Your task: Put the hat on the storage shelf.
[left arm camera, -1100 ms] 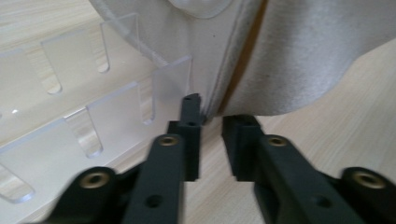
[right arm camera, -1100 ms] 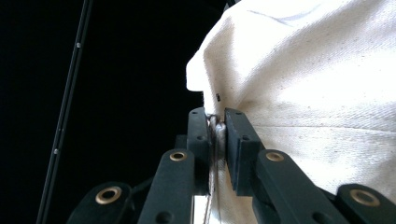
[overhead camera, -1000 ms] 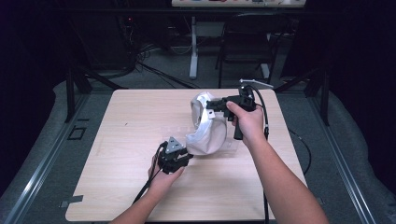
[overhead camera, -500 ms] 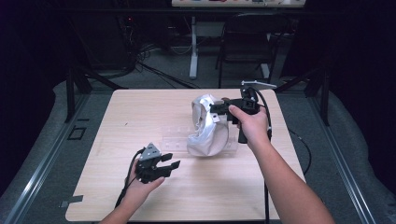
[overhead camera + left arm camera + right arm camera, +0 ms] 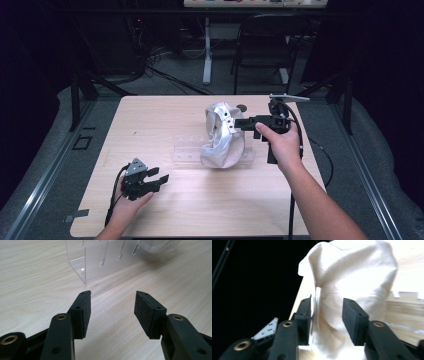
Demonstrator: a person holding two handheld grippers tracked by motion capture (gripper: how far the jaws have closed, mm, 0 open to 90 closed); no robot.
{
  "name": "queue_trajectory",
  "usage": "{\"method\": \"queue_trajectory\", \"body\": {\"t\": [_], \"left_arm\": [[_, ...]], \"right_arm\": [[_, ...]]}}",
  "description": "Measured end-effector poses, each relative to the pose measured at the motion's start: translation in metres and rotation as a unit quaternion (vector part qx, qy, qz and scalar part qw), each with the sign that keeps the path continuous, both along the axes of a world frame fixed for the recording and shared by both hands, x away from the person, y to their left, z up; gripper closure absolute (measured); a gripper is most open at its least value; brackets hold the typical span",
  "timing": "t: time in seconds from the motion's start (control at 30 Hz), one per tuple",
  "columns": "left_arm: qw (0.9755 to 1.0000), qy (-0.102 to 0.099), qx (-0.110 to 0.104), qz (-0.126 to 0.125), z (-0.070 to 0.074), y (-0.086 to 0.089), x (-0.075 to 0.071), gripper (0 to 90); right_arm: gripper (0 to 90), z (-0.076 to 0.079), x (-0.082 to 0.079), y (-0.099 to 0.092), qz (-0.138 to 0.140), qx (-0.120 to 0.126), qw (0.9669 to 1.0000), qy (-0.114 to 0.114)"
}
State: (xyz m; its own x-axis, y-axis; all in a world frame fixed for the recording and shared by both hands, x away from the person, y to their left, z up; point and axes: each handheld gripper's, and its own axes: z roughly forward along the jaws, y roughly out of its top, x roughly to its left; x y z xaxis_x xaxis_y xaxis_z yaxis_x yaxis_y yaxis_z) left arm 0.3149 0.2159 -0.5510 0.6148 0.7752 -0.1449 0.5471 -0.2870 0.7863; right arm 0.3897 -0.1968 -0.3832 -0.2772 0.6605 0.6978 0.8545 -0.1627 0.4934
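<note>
Jaws of the left gripper (image 5: 159, 180), at the table's (image 5: 150, 125) seven o'clock, have just been opening and stand apart with nothing between them. Toward one o'clock from it, a white cloth (image 5: 222, 137) drapes over a clear rack (image 5: 185, 152). Right gripper (image 5: 239, 123), at the cloth's two o'clock, has just been opening too; a fold lies loose between its pads.

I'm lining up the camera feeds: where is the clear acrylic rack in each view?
High view: the clear acrylic rack lies mid-table, under and left of the white cloth.
Left gripper view: top centre, beyond the open left gripper.
Right gripper view: I can't make it out.
Shared landmark: the wooden table.
</note>
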Motion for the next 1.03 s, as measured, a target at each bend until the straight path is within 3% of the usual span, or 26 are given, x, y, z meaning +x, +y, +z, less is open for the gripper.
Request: {"method": "queue_trajectory", "body": {"t": [0.13,0.17,0.2,0.33,0.5,0.7,0.77,0.9,1.0,1.03], "left_arm": [[0.9999,-0.004,0.009,-0.009,-0.003,-0.003,0.001,47.7],[0.9999,-0.004,0.009,-0.009,-0.003,-0.003,0.001,47.7],[0.9999,-0.005,0.011,-0.012,-0.004,-0.004,0.001,47.7],[0.9998,-0.005,0.015,-0.015,-0.005,-0.006,0.001,47.7],[0.9998,-0.005,0.013,-0.011,-0.006,-0.006,0.002,47.7],[0.9998,-0.001,0.009,-0.016,-0.007,-0.008,0.001,47.9],[0.9998,0.001,0.009,-0.016,-0.006,-0.009,0.0,48.6],[0.9998,-0.002,0.014,-0.014,-0.007,-0.012,-0.001,48.5],[0.9998,-0.009,0.009,-0.016,-0.006,-0.016,-0.001,48.2],[0.9998,-0.009,0.009,-0.016,-0.006,-0.016,-0.001,47.8]], "right_arm": [[51.5,-0.003,-0.014,-0.008,-0.015,-0.038,0.9983,-0.042],[51.5,-0.003,-0.014,-0.008,-0.015,-0.038,0.9983,-0.042],[50.8,-0.009,-0.023,-0.012,-0.013,-0.061,0.9966,-0.053],[49.6,-0.023,-0.036,-0.019,-0.011,-0.082,0.9944,-0.065],[47.8,-0.049,-0.056,-0.025,-0.013,-0.125,0.9882,-0.088],[47.0,-0.082,-0.076,-0.027,-0.015,-0.146,0.9845,-0.096],[46.9,-0.086,-0.079,-0.026,-0.016,-0.149,0.9836,-0.099],[46.3,-0.109,-0.094,-0.024,-0.023,-0.166,0.9787,-0.118],[45.5,-0.122,-0.103,-0.024,-0.031,-0.202,0.9681,-0.145],[45.5,-0.122,-0.103,-0.024,-0.031,-0.202,0.9681,-0.145]]}}
